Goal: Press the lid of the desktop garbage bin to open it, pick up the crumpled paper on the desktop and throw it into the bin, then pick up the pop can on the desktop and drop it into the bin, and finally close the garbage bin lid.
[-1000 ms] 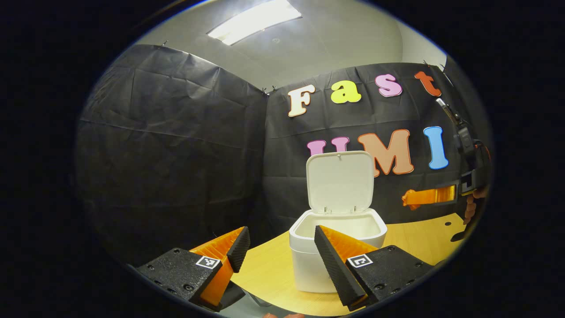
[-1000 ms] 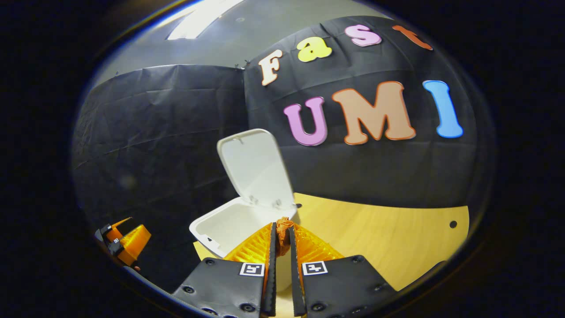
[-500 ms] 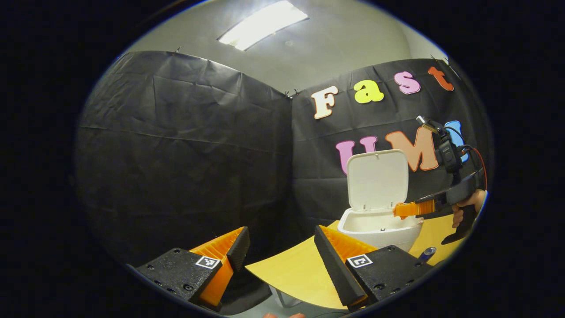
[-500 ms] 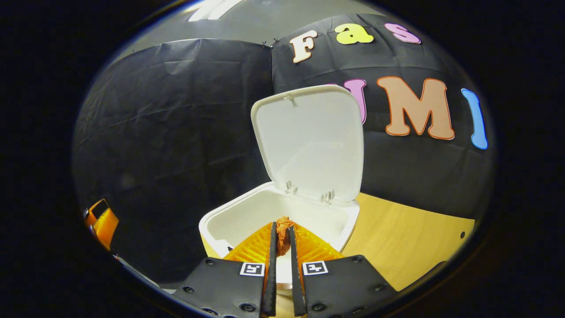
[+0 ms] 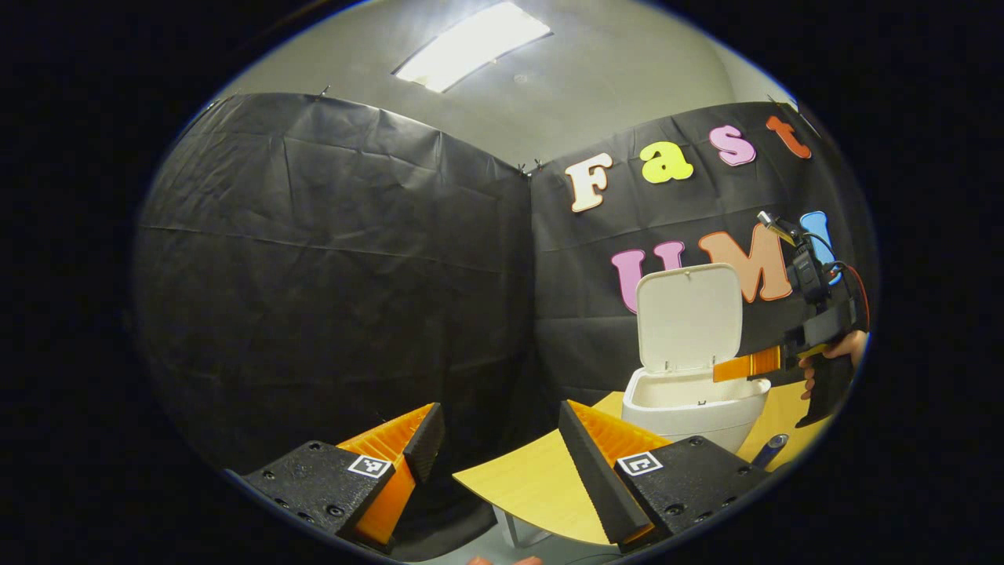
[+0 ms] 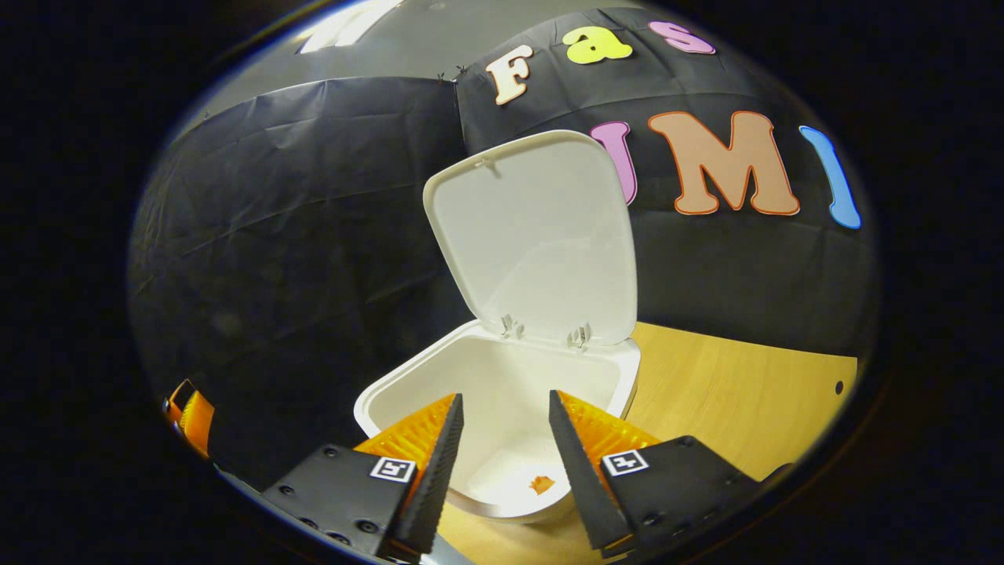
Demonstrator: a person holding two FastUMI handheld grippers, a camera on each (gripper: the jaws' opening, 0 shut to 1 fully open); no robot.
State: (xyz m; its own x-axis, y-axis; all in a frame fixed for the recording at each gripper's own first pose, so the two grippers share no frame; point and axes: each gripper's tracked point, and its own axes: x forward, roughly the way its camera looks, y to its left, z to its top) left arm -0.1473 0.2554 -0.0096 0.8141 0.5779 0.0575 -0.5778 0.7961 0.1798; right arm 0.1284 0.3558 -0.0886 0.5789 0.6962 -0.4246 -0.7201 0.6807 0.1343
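Right claw (image 6: 506, 439), clamped on the crumpled orange-brown paper half a second ago, now hangs with its jaws spread wide over the white plastic desktop bin (image 6: 400, 392), and the paper (image 6: 541, 484) lies on the bin's floor under the upright white lid (image 6: 533, 235). Left claw (image 5: 498, 459) hovers wide and empty off the wooden surface (image 5: 525, 486). Paper step looks done; the blue pop can (image 5: 769, 449) beside the bin comes next.

Each gripper carries two wedge-shaped fingers with ribbed sides on textured black blocks studded with dark screws, and each block bears a small square black-and-white marker. In the left gripper view, the right gripper (image 5: 725, 369) shows a black pistol-style handle, a black module on top and thin red and black cables looping behind it.
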